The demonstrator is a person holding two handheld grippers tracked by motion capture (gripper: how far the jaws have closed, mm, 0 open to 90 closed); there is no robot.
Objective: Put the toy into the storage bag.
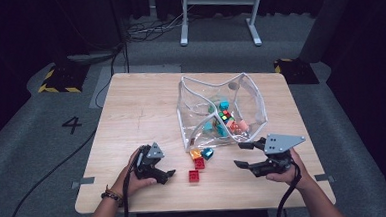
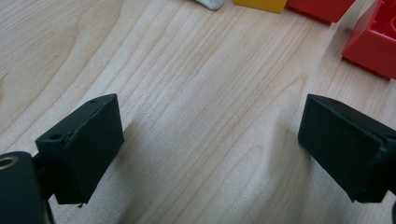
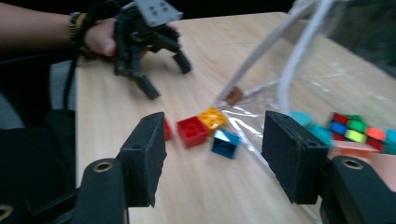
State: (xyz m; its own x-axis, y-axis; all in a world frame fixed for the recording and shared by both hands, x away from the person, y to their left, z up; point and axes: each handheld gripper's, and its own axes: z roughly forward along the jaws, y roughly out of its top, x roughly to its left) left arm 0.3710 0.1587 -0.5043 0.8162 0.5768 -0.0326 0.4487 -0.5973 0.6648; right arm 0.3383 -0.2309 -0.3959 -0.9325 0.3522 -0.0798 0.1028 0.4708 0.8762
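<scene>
- Four loose toy bricks sit on the wooden table point(image 1: 131, 106), just outside the mouth of the clear plastic bag point(image 1: 250, 93).
- Nearest the person lies a red brick point(image 1: 194, 175), alone, a little apart from the other three.
- Beyond it, a second red brick point(image 1: 199, 163) touches an orange brick point(image 1: 195, 154), and a blue brick point(image 1: 207, 153) lies just beside them, right against the bag's edge.
- In the right gripper view the same cluster shows between the black jaws: red, orange and blue together, with the bag's white-trimmed rim rising behind them.
- The right gripper point(image 1: 247, 154) hangs near the bag's front corner, to the right of the bricks, pointing toward them. Its jaws stand about half apart with nothing between them: no brick, no plastic.
- The left gripper point(image 1: 168, 176) rests low at the table on the other side, just left of the lone red brick. The left gripper view looks down between two widely parted jaws at bare wood grain, with red and yellow-orange brick edges along the top of the picture. It holds nothing.
- Inside the bag lie more bright pieces: teal blocks point(image 1: 224, 106), a multicoloured cube point(image 1: 226, 114) and a salmon-pink piece point(image 1: 238, 126).
- The table stands on grey carpet point(image 1: 43, 146).
</scene>
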